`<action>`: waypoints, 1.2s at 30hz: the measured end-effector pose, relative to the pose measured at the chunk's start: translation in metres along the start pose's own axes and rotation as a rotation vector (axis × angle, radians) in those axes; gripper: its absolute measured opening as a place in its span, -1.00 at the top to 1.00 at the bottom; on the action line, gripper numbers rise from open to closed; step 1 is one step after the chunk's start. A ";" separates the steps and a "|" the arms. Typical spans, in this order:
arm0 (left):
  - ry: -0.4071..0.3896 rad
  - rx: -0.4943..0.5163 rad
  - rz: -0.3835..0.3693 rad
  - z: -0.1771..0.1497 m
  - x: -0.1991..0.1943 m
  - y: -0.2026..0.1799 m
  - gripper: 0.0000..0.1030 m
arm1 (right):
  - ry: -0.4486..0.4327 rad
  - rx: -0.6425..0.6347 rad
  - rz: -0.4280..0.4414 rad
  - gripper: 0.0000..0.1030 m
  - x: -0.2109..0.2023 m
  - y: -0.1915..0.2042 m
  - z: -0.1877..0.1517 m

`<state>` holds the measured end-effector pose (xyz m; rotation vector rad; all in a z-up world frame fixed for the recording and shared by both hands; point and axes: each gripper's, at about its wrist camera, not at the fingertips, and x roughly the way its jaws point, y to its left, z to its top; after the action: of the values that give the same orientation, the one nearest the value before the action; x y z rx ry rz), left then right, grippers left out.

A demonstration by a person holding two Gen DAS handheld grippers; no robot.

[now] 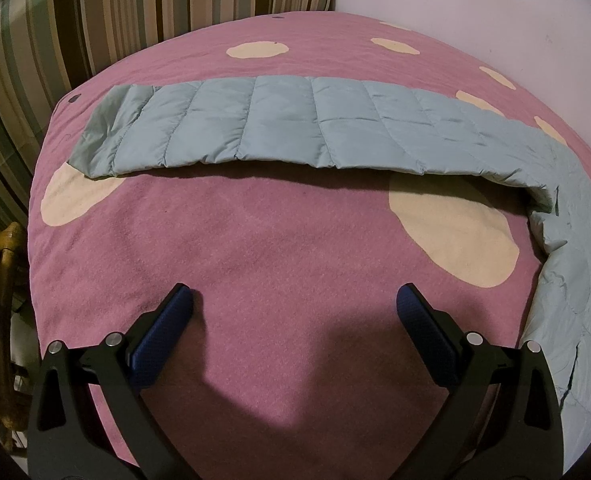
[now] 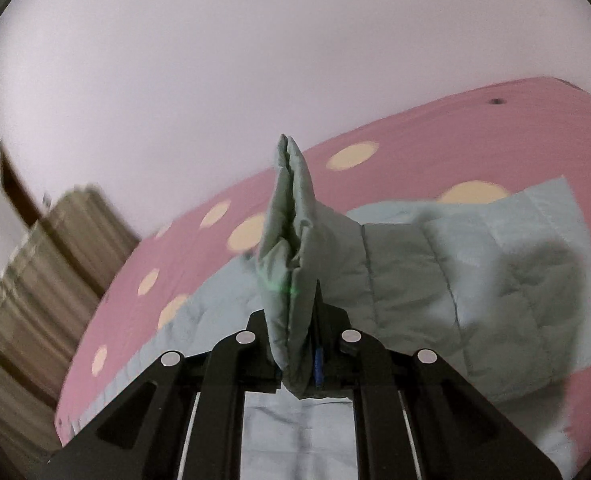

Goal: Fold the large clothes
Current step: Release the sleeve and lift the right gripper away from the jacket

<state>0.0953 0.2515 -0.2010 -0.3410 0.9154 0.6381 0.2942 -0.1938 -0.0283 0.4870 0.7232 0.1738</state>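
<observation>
A pale blue quilted jacket (image 1: 279, 124) lies on the pink bed cover (image 1: 279, 240). One long sleeve stretches across the far side, and its body runs off at the right edge. My left gripper (image 1: 295, 308) hovers open over bare cover in front of the sleeve, nothing between its blue pads (image 1: 175, 312). In the right wrist view my right gripper (image 2: 301, 320) is shut on a bunched fold of the jacket (image 2: 291, 240), which stands up between its fingers above the bed. More of the garment (image 2: 495, 264) spreads flat to the right and below.
The pink cover (image 2: 375, 132) has cream dots. A striped curtain (image 1: 95, 20) hangs behind and left of the bed, beside a pale wall (image 1: 475, 4). A wooden chair (image 1: 3, 280) stands at the bed's left edge.
</observation>
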 end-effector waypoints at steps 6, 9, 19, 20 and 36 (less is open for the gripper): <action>0.000 0.000 0.001 0.000 0.000 -0.001 -0.96 | 0.109 -0.154 0.037 0.80 0.045 0.061 -0.028; 0.000 0.000 0.001 0.000 0.000 -0.001 -0.96 | 0.169 -0.197 0.036 0.80 0.066 0.065 -0.049; 0.001 0.004 0.004 -0.001 0.001 -0.001 -0.96 | 0.334 -0.302 -0.005 0.73 0.114 0.089 -0.101; 0.001 0.004 0.005 -0.001 0.001 -0.001 -0.96 | 0.340 -0.306 -0.002 0.69 0.114 0.088 -0.104; 0.003 0.010 0.011 -0.001 0.002 -0.001 -0.96 | 0.158 -0.173 -0.115 0.35 -0.013 -0.039 -0.036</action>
<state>0.0959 0.2505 -0.2032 -0.3283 0.9237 0.6427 0.2603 -0.2190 -0.0628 0.2674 0.8804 0.1670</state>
